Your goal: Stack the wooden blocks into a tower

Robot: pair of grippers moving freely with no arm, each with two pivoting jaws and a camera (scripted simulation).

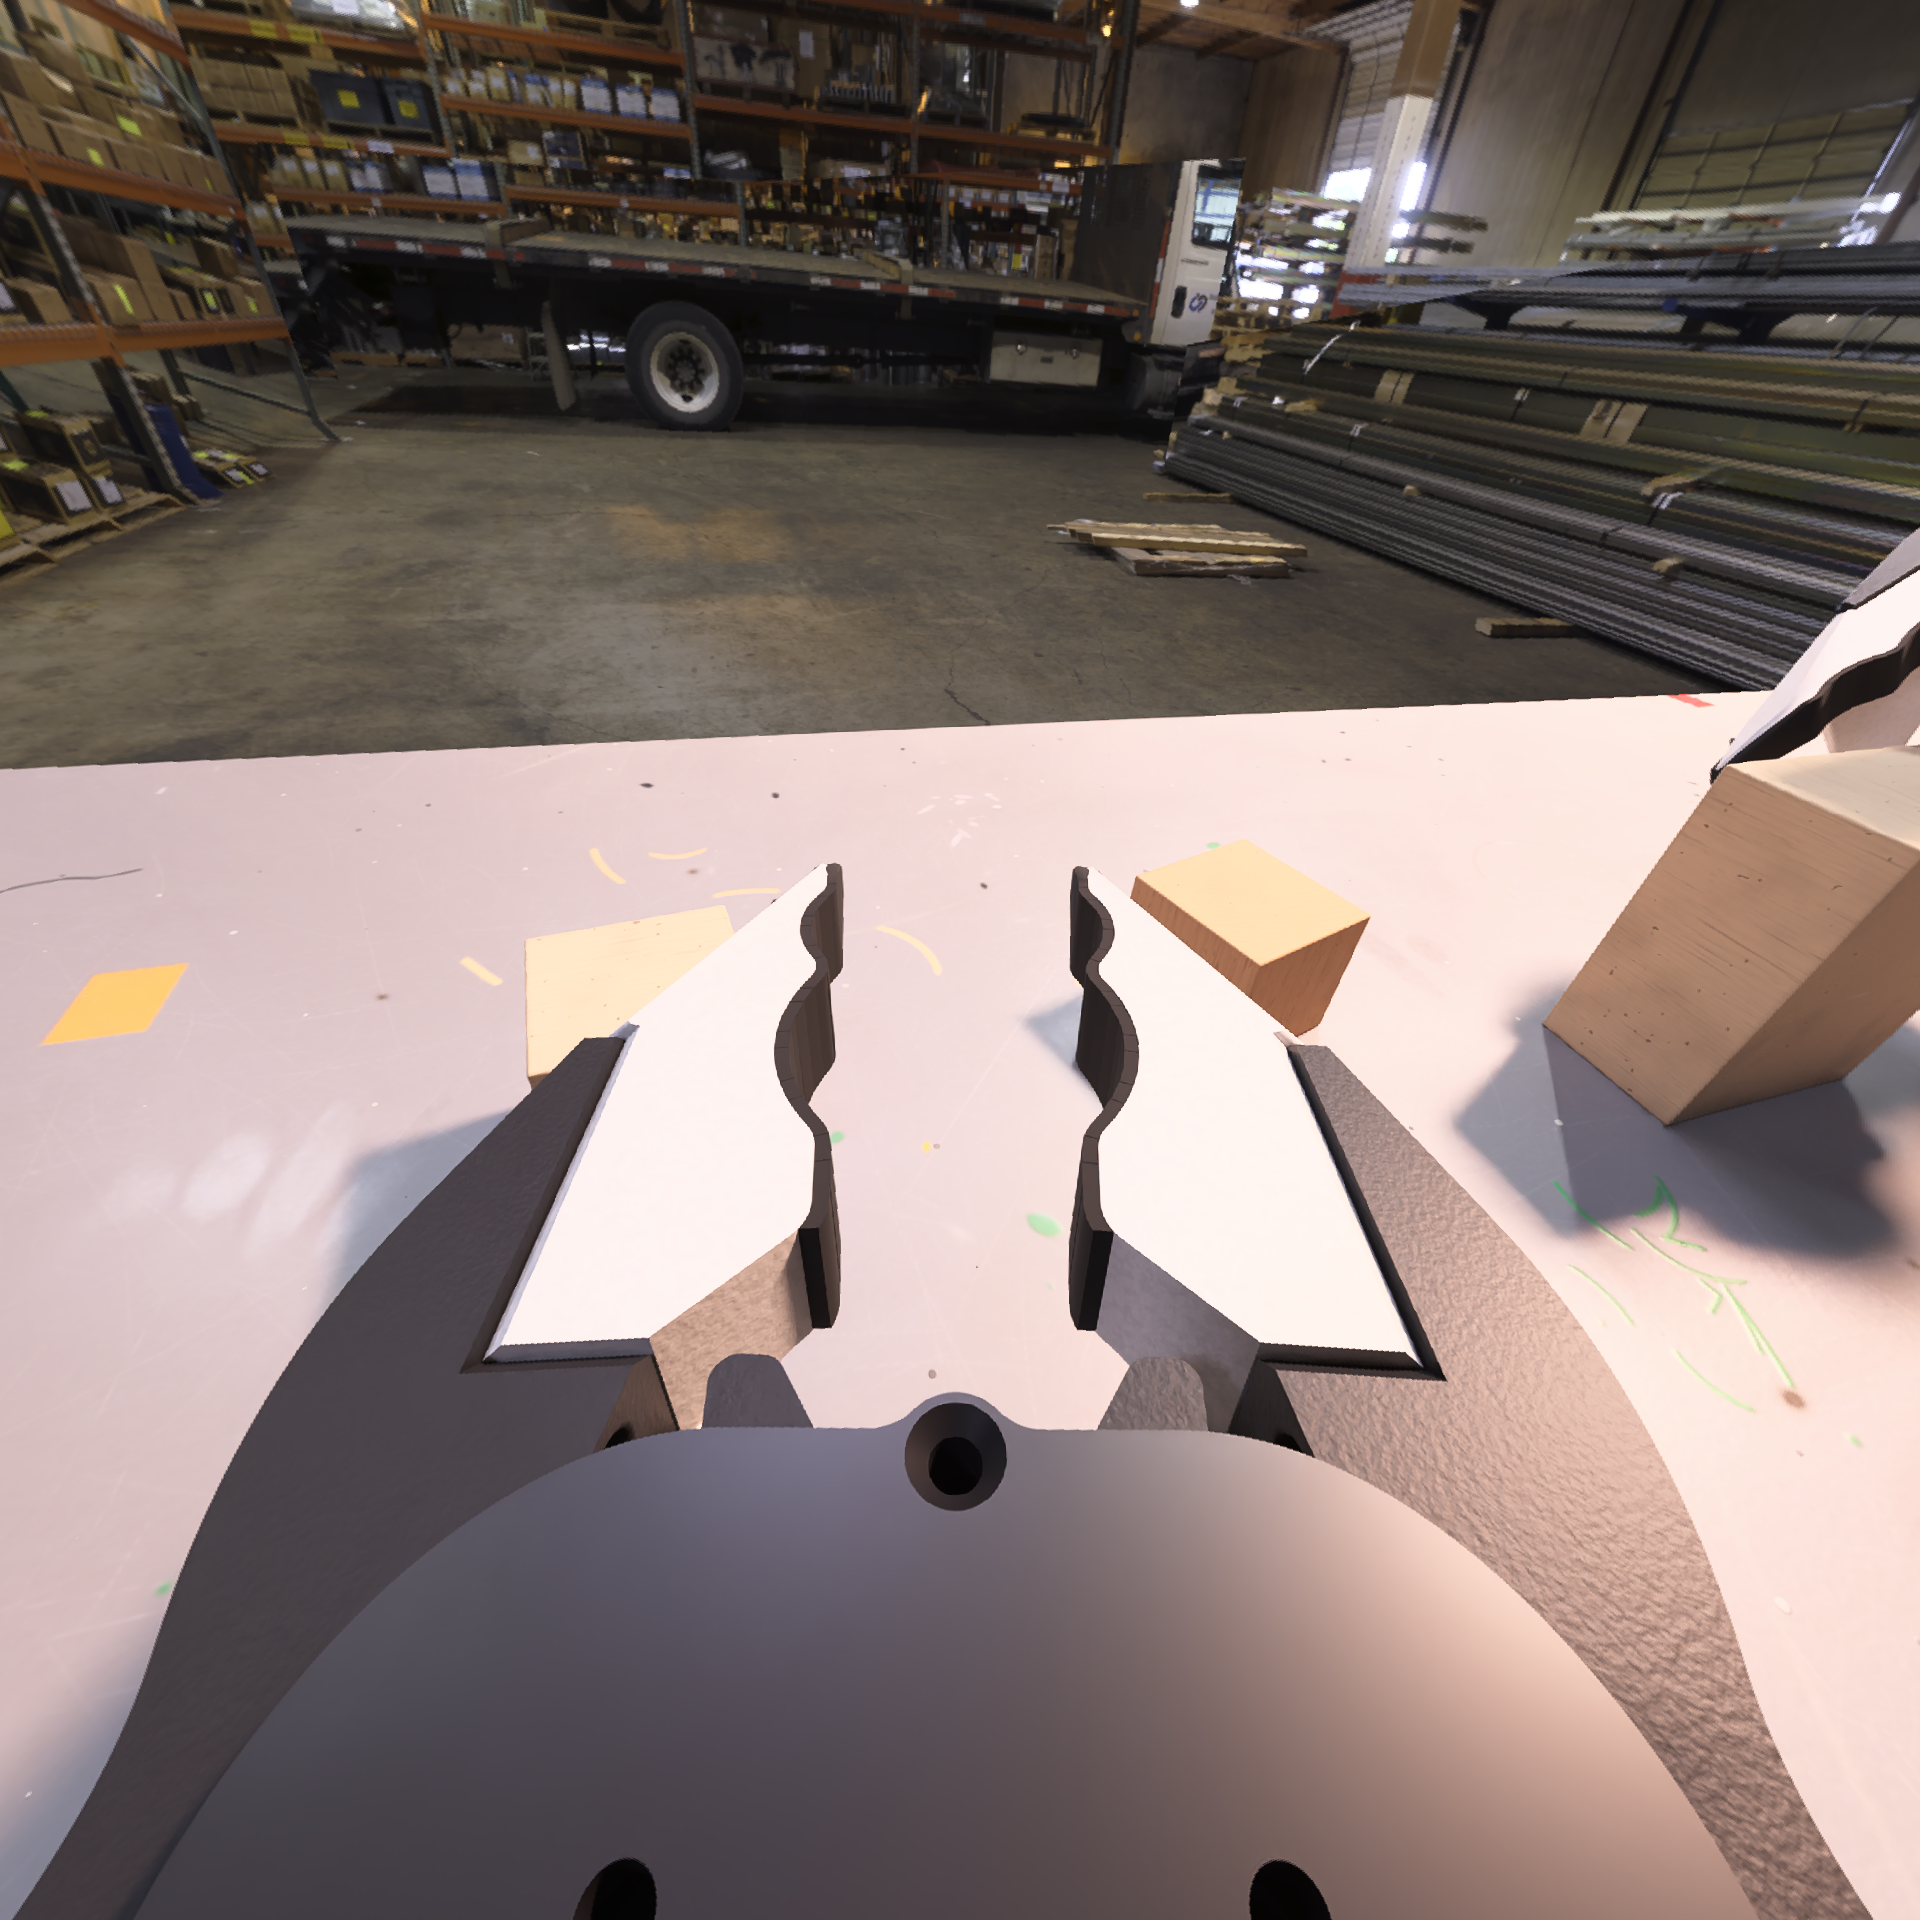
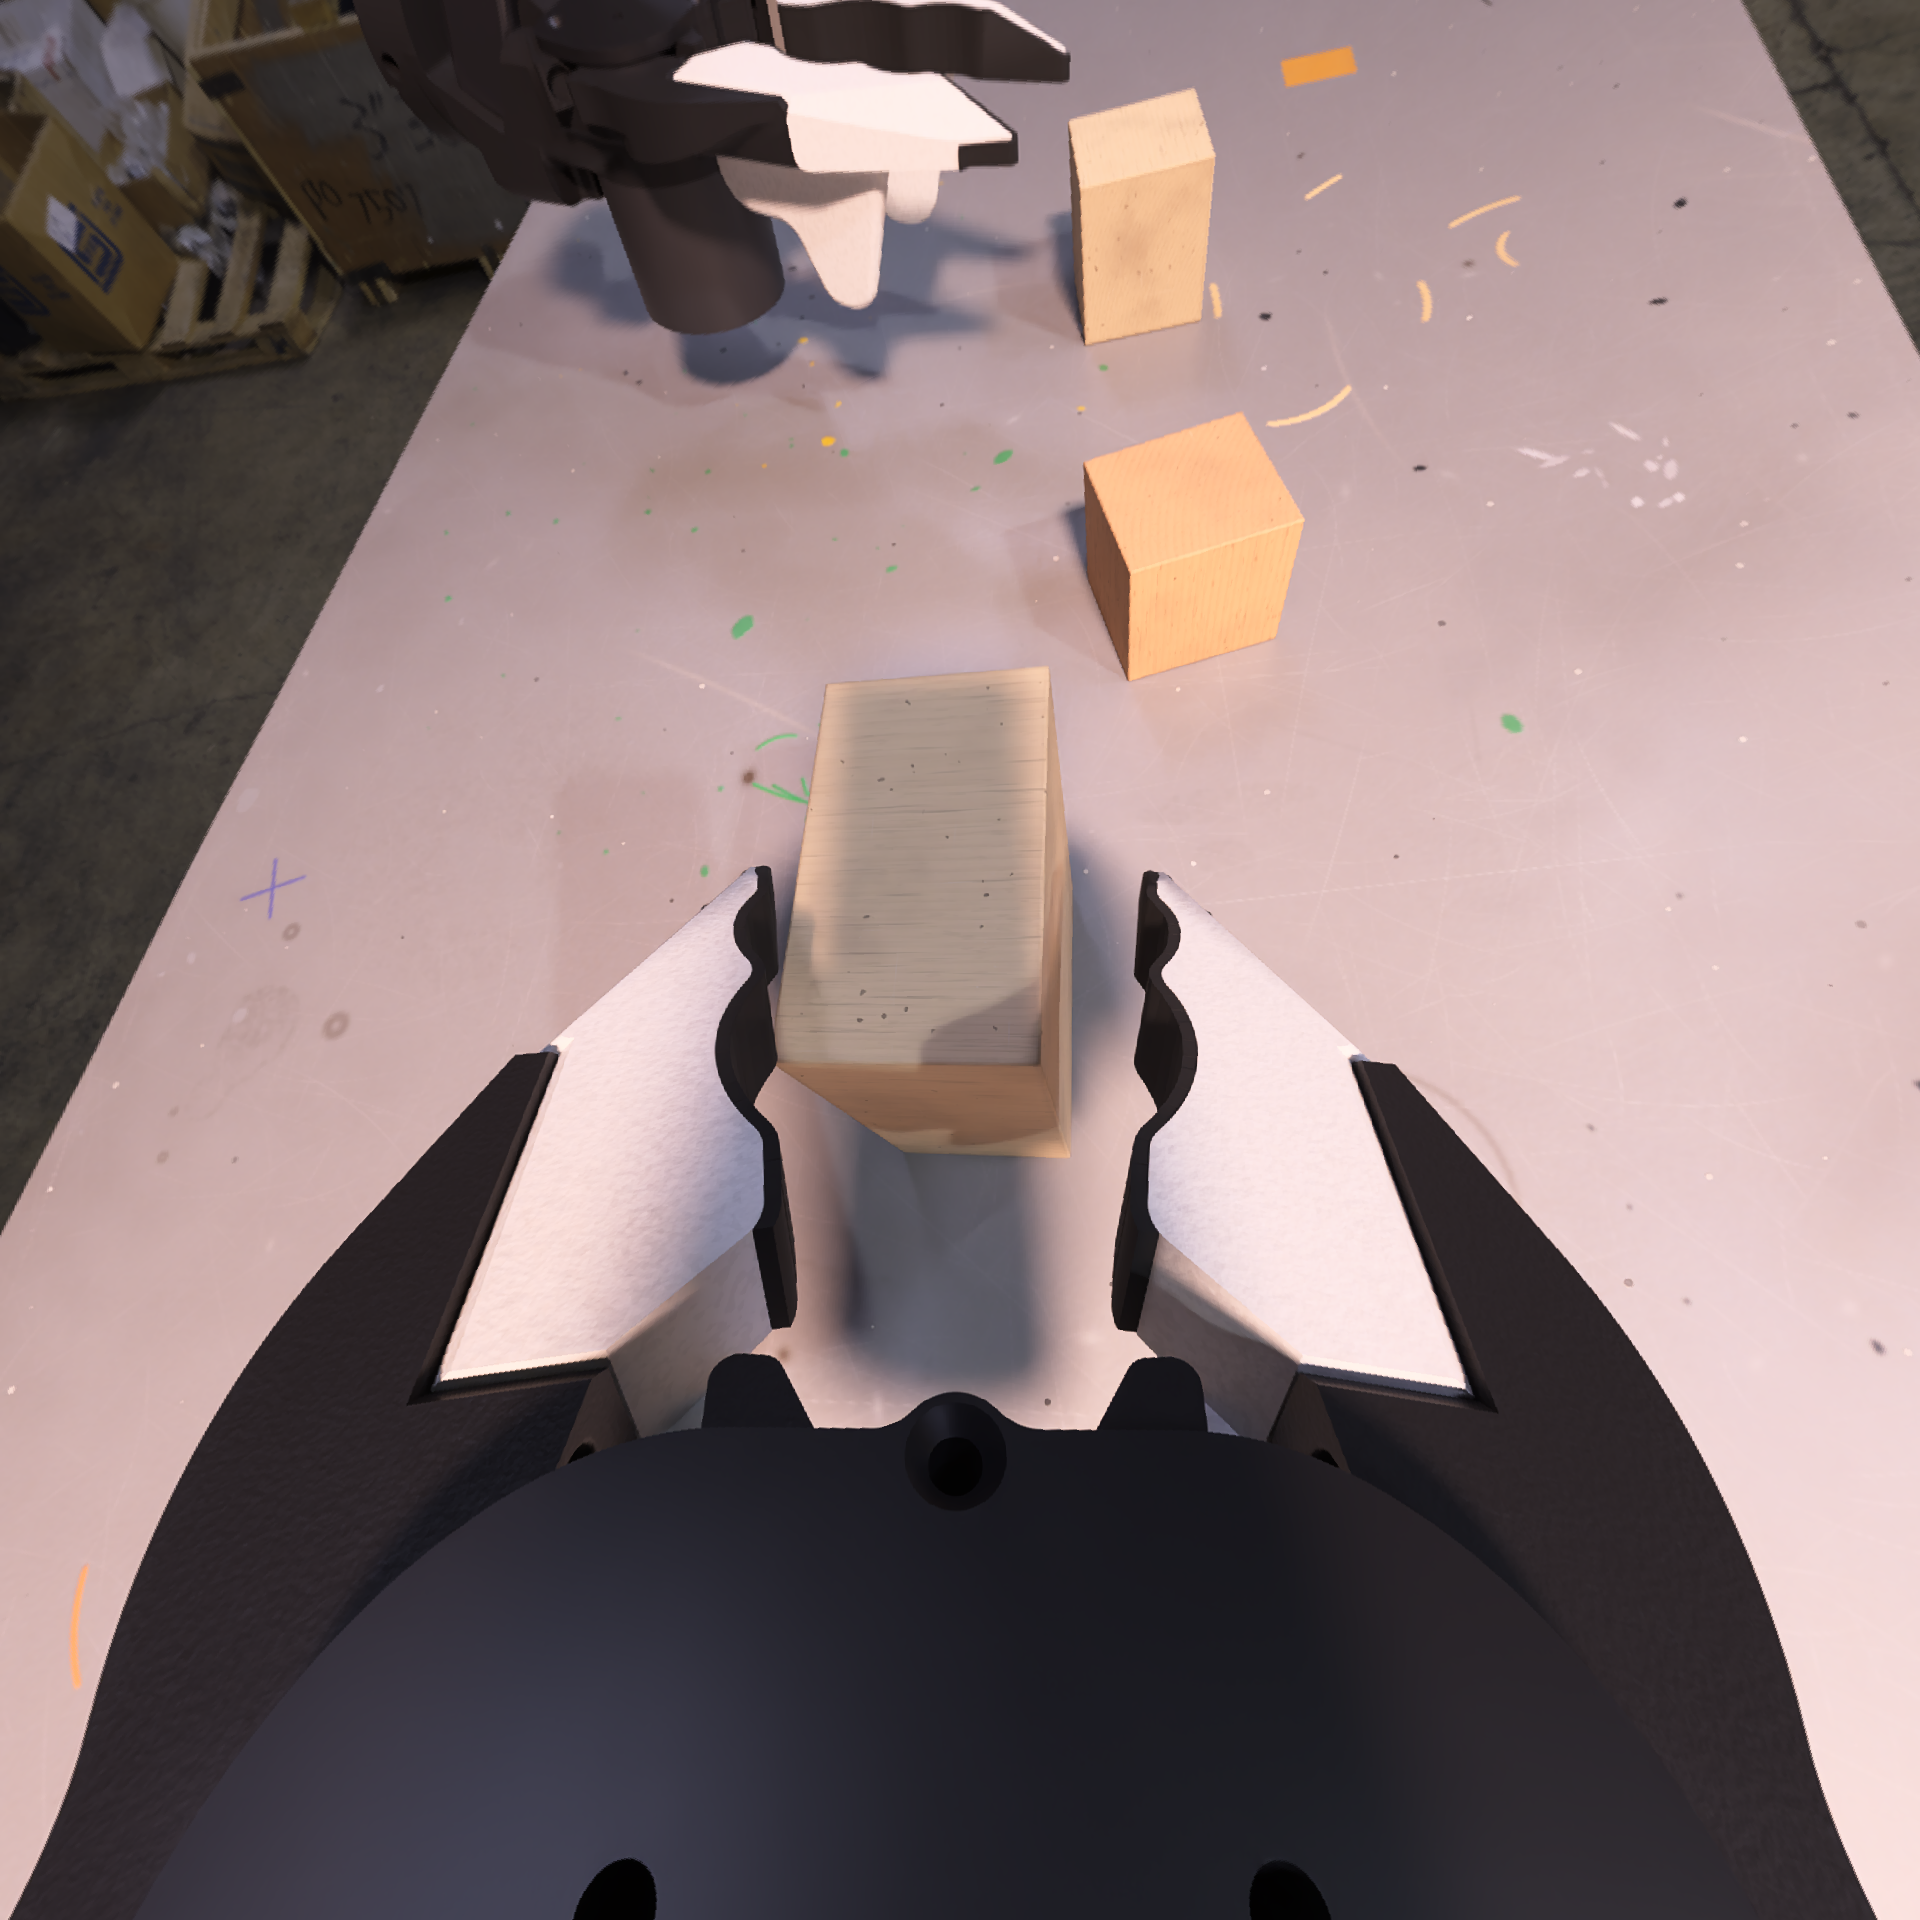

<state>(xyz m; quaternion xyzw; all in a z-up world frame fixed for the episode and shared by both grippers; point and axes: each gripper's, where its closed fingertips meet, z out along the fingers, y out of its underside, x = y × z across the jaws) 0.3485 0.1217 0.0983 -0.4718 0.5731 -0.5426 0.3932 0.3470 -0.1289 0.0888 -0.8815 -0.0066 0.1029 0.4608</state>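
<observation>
Three wooden blocks are on the pale table (image 2: 1558, 935). A long pale block (image 2: 925, 831) leans with its near end raised between the fingers of my right gripper (image 2: 956, 883), which is open; the left finger touches it and a gap shows on the right. An orange cube (image 2: 1195, 540) and an upright pale block (image 2: 1143, 208) stand farther off. My left gripper (image 1: 956, 883) is open and empty, low over the table. The cube (image 1: 1257, 925) is just right of its tips, the pale block (image 1: 613, 977) behind its left finger, and the leaning block (image 1: 1745, 935) at far right.
An orange tape patch (image 1: 114, 1003) lies on the table at the left. The table's far edge (image 1: 935, 727) drops to a warehouse floor with a flatbed truck (image 1: 727, 301) and shelving. Cartons on pallets (image 2: 94, 239) stand beside the table. The left gripper (image 2: 1023, 94) hovers near the upright block.
</observation>
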